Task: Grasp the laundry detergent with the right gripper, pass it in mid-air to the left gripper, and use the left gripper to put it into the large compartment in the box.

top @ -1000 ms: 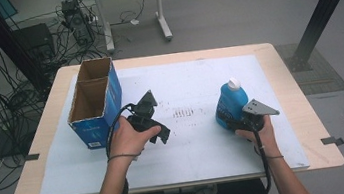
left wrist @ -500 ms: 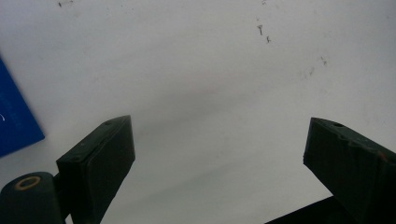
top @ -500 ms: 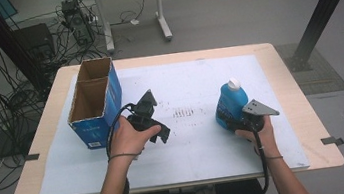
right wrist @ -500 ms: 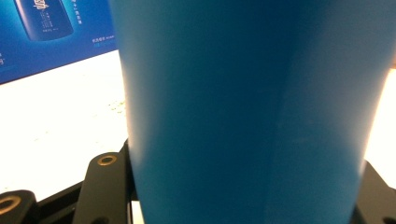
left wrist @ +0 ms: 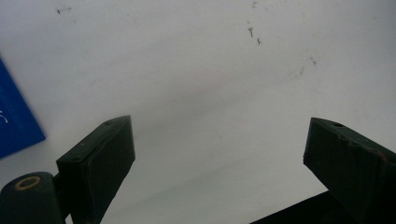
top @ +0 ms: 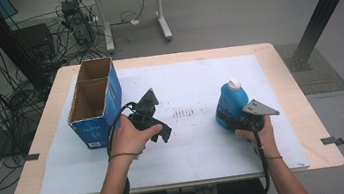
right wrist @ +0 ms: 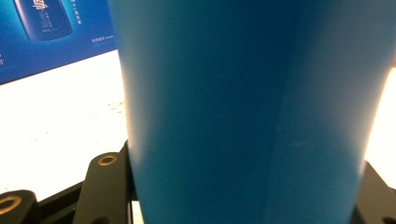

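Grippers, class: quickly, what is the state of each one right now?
Left gripper: open, fingers apart, holding nothing.
Right gripper: shut on the blue bottle.

I see even overhead light, soft shadows; blue bottle (right wrist: 243,112) blurs close up, white counter (right wrist: 60,121) blows out beside it.
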